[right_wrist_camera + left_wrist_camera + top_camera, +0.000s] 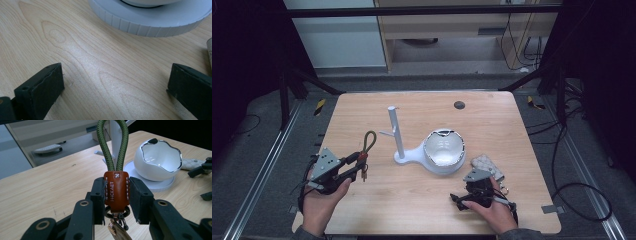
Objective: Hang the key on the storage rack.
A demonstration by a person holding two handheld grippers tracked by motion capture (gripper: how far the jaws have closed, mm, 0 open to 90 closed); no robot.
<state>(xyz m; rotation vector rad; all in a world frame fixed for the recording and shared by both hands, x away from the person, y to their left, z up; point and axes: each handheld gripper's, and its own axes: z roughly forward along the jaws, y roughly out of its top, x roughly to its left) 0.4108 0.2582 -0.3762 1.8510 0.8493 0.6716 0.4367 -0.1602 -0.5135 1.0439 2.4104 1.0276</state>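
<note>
The left claw [117,195] is clamped on the keychain's [116,191] brown leather tab, leaving its green cord loop [113,145] free above the jaws, probably to slip over the white peg stand [396,132] ahead. The right claw [115,87] rests apart on the surface [75,50].

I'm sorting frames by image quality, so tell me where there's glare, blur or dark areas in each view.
High view: dark sides, evenly lit table. Left gripper view: leather tab of the key strap sharp between the pads, background soft, bright glint on the bowl's rim. Right gripper view: pale sheen on the wood, white base slightly blurred.
</note>
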